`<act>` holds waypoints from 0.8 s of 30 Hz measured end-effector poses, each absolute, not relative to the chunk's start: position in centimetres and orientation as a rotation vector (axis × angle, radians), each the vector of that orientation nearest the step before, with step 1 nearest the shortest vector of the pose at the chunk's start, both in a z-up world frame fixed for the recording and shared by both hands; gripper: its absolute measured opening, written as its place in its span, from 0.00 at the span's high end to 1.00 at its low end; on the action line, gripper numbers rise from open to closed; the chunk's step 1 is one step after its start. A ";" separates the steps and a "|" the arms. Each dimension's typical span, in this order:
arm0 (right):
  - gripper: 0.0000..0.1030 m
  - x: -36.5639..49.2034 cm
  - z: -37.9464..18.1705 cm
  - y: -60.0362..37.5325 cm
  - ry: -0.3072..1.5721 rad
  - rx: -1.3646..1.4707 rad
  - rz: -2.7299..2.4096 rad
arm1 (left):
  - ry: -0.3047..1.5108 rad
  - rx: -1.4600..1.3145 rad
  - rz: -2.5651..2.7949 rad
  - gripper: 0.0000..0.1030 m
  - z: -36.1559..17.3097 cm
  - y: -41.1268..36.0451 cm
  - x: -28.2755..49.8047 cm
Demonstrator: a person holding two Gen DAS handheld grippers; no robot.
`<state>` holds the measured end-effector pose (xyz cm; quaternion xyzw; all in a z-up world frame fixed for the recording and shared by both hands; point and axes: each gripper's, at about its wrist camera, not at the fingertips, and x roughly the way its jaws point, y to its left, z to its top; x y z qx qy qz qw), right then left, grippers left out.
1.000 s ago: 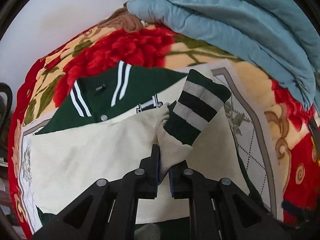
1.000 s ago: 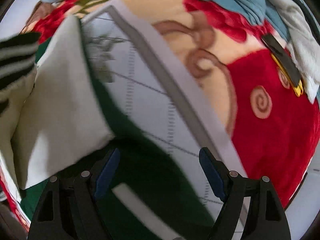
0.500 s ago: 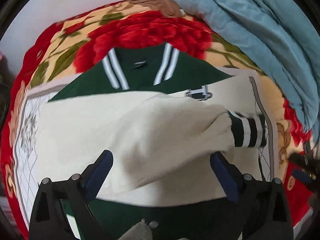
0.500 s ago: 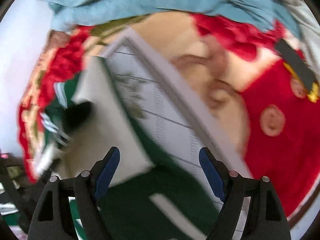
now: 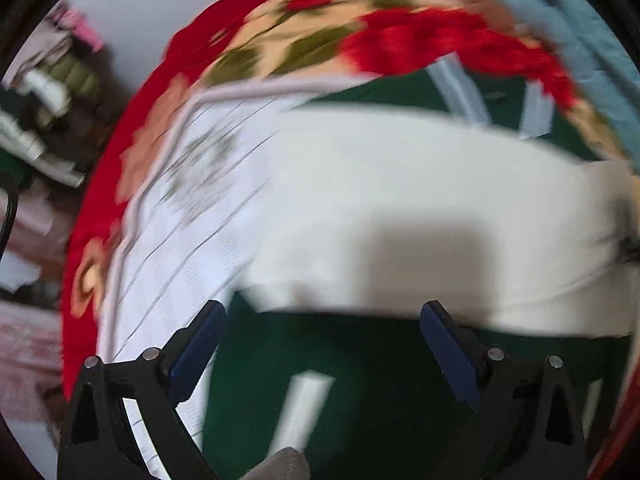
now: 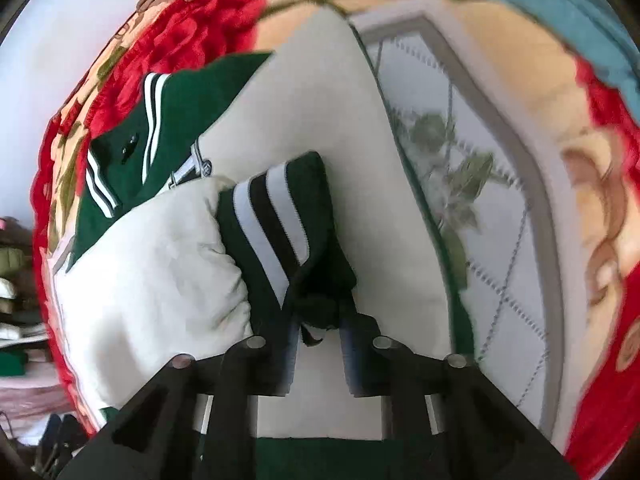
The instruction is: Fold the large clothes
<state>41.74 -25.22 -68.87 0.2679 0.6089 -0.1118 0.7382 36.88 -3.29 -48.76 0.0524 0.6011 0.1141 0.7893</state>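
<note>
A dark green varsity jacket (image 6: 192,92) with cream sleeves lies flat on the bed, striped collar at the far end. One cream sleeve (image 6: 152,264) is folded across the chest and ends in a green cuff with white stripes (image 6: 276,216). My right gripper (image 6: 320,344) points down at that cuff; its jaws are closing and the cuff's bunched edge is pinched between the pads. The left wrist view is blurred. There my left gripper (image 5: 322,336) stands wide open above the green jacket body (image 5: 380,368), with the cream sleeve (image 5: 400,184) just beyond its tips and nothing between the fingers.
The jacket rests on a red floral blanket (image 6: 600,160) with a pale quilted centre panel (image 5: 192,208). A light blue quilt (image 5: 580,32) is heaped along the far edge. A pile of clothes (image 5: 48,80) sits off the bed's left side.
My left gripper let go of the cream sleeve, opened wide and swung left. My right gripper moved left from the jacket's hem side to the striped cuff and closed on it.
</note>
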 end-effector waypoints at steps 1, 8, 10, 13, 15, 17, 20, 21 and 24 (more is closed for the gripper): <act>0.84 41.8 -68.2 -25.7 1.319 0.565 -0.282 | 1.315 0.116 0.276 0.04 -49.4 -1.7 36.1; 0.45 38.6 -67.9 -26.3 1.406 0.598 -0.210 | 1.440 0.077 0.322 0.04 -52.3 4.8 30.2; 0.37 34.8 -67.0 -26.4 1.411 0.583 -0.263 | 1.468 0.060 0.289 0.04 -52.9 5.3 28.5; 0.36 27.7 -68.3 -25.7 1.481 0.607 -0.331 | 1.514 0.067 0.230 0.04 -54.2 5.3 26.5; 0.36 24.2 -69.6 -25.1 1.537 0.603 -0.383 | 1.546 0.076 0.190 0.04 -55.3 5.4 25.5; 0.36 21.5 -70.4 -24.6 1.552 0.576 -0.430 | 1.562 0.090 0.174 0.04 -56.2 5.6 24.5; 0.36 18.7 -71.3 -24.0 1.567 0.570 -0.467 | 1.580 0.091 0.147 0.04 -57.5 6.0 23.9; 0.36 18.1 -71.5 -23.9 1.571 0.578 -0.472 | 1.591 0.097 0.136 0.04 -58.2 6.0 23.7; 0.36 17.3 -72.7 -23.5 1.605 0.575 -0.476 | 1.579 0.086 0.100 0.07 -59.2 6.1 23.5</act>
